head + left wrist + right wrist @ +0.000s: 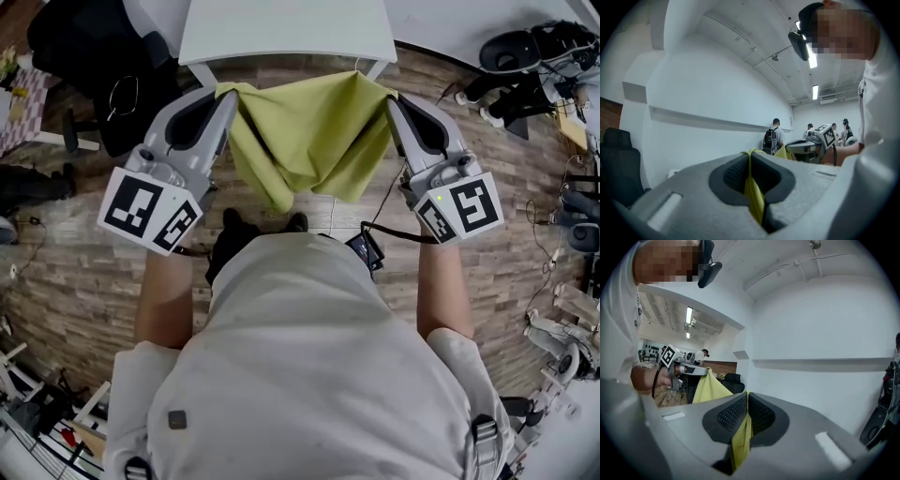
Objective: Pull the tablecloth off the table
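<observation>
- The tablecloth [305, 131], yellow-green, hangs in the air just on our side of the surface [281, 28]. As far as we can see, none of it lies on the white top, which looks bare.
- The left tongs [227, 92] are pressed together on one upper corner of the cloth. In the left gripper view a thin fold runs down between the ribbed pads.
- The right tongs [392, 97] pinch the other upper corner in the same way, with a strip of cloth caught between their pads.
- Between the two pinches the top edge sags a little. The loose body drops in folds toward the wooden floor [84, 272], in front of the surface's near edge.
- We judge the pull itself as good as done; what remains is carrying the cloth clear.
- To do that well, we would hold both pinches firm and level. We would also set the tongs far enough apart that the top edge stays taut.
- We would lift enough that the lowest fold does not drag on the floor, and draw straight back from the surface so no hem snags on its legs.
- A dark cable [394, 232] trails just below the right tongs, on our side of the surface. We would mind that the cloth does not wrap round it.
- As for containers, we see no box, bin or basket near the surface to take the cloth, so there are no contents to report.
</observation>
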Tool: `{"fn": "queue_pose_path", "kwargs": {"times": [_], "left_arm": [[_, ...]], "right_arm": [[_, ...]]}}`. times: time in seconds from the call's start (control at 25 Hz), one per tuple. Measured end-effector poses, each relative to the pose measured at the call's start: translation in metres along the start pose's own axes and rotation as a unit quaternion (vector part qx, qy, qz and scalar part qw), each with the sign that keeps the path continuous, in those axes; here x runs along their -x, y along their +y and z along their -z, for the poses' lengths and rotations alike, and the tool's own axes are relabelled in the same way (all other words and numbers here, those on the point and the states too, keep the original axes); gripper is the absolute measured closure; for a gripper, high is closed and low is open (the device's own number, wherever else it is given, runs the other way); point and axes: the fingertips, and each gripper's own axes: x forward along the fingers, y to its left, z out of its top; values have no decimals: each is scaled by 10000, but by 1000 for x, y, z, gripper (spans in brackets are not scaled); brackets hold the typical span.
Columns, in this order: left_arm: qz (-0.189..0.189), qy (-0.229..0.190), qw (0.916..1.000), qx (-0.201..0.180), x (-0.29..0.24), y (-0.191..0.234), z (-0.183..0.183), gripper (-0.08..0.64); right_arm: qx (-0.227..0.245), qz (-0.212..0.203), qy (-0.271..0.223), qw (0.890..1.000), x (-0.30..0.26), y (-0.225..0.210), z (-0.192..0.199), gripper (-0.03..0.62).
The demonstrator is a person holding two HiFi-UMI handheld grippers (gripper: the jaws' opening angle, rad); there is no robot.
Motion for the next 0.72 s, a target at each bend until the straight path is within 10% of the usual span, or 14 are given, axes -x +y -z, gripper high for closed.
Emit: {"fn": "queue_pose_path", "kwargs": {"times": [0.72], "left_arm": [[141,92,9998,-135,73,87,0,555]], "right_arm": [[-50,194,12,9998,-87,91,-12,574]]}}
